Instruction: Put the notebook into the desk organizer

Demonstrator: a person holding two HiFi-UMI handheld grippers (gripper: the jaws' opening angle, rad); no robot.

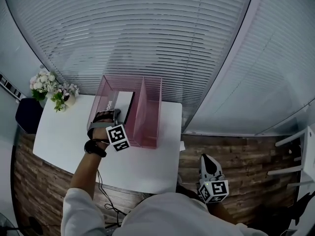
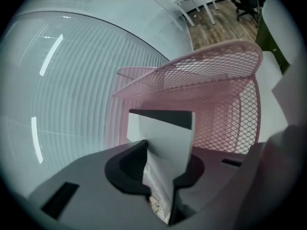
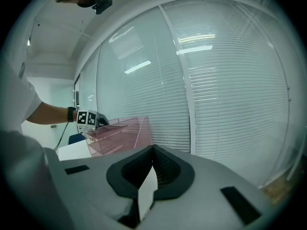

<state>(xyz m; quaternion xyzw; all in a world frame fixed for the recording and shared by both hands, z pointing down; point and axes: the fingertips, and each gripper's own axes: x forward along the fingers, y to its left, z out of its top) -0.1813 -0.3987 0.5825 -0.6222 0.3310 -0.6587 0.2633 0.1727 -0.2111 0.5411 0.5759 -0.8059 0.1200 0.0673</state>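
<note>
My left gripper (image 1: 109, 115), jaws slightly apart and not pressing, straddles the notebook (image 2: 165, 143), which sits straight ahead in the left compartment of the organizer (image 1: 153, 132), long axis running inward; my right gripper (image 1: 207, 162), jaws together, hangs well apart.

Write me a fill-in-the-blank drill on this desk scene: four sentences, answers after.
1. The mesh desk organizer on the white table is ___ in colour.
2. The notebook sits in the organizer's ___ compartment, between the left gripper's fingers.
3. The right gripper, off the table over the wooden floor, has its fingers together and holds ___.
4. A bunch of ___ stands at the table's far left corner.
Missing words: pink; left; nothing; flowers.
</note>
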